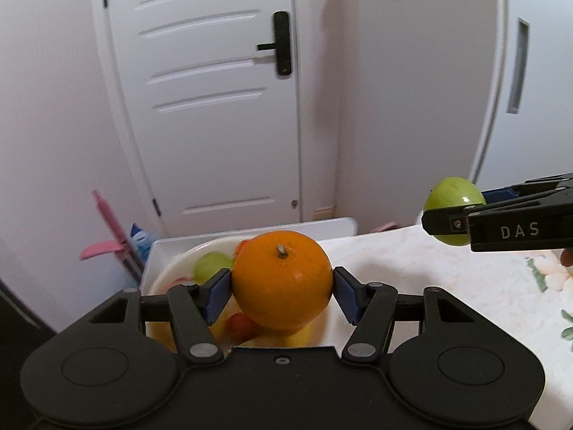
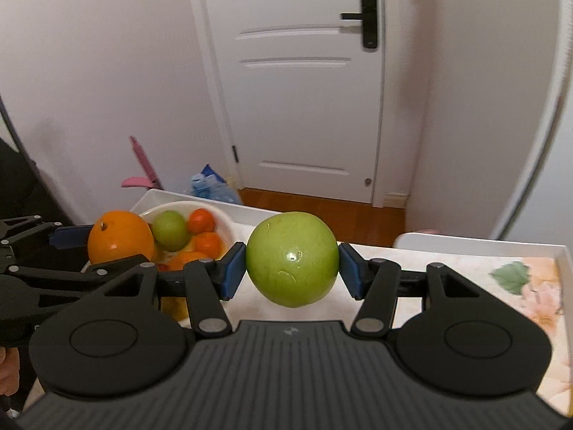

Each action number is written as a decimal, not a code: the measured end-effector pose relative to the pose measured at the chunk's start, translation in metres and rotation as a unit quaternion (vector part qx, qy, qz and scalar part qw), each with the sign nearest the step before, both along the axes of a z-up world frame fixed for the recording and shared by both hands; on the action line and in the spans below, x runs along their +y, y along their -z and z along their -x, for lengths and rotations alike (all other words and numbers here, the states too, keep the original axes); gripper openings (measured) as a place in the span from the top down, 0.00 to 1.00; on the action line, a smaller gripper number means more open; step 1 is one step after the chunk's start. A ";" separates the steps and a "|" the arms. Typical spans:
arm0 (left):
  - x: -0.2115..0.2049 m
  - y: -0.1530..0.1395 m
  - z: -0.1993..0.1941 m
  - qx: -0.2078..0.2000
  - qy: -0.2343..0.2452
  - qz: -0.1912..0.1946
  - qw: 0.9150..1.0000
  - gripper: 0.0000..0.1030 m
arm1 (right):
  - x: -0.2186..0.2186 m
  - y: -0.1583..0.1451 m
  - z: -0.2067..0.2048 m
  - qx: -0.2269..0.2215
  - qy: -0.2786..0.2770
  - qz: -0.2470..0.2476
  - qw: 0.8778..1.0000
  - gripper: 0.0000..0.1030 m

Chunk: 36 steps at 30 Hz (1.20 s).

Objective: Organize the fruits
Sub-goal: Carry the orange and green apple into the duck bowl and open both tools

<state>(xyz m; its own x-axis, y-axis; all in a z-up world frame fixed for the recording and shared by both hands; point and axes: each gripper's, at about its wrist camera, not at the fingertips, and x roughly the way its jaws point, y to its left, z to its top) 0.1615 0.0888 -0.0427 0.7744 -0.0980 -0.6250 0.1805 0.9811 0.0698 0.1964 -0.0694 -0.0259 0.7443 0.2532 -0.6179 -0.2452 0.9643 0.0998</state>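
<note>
Left gripper clamps the orange between its blue pads, centre frame – above the bowl of fruit; right gripper grips the green apple mid-frame, over the table

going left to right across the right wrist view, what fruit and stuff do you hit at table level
left gripper holding the orange → white bowl of fruit → green apple clamped in the right gripper → leaf and flower print on the tablecloth
</note>
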 end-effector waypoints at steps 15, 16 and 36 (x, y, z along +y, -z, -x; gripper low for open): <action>0.042 0.024 -0.039 0.011 0.035 -0.014 0.999 0.36 | 0.055 0.024 -0.018 0.024 0.012 -0.004 1.000 0.32; 0.041 0.026 -0.042 0.012 0.040 -0.016 0.999 0.37 | 0.056 0.026 -0.021 0.025 0.015 -0.004 1.000 0.32; 0.038 0.040 -0.064 0.011 0.078 -0.034 0.996 0.16 | 0.056 0.041 -0.042 0.040 0.034 -0.006 0.999 0.32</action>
<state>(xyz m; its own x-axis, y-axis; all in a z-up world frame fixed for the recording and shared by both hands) 0.2258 0.1265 -0.0823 0.7390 -0.1729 -0.6511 0.3321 0.9344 0.1288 0.2387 -0.0135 -0.0665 0.7078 0.2115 -0.6740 -0.1706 0.9771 0.1275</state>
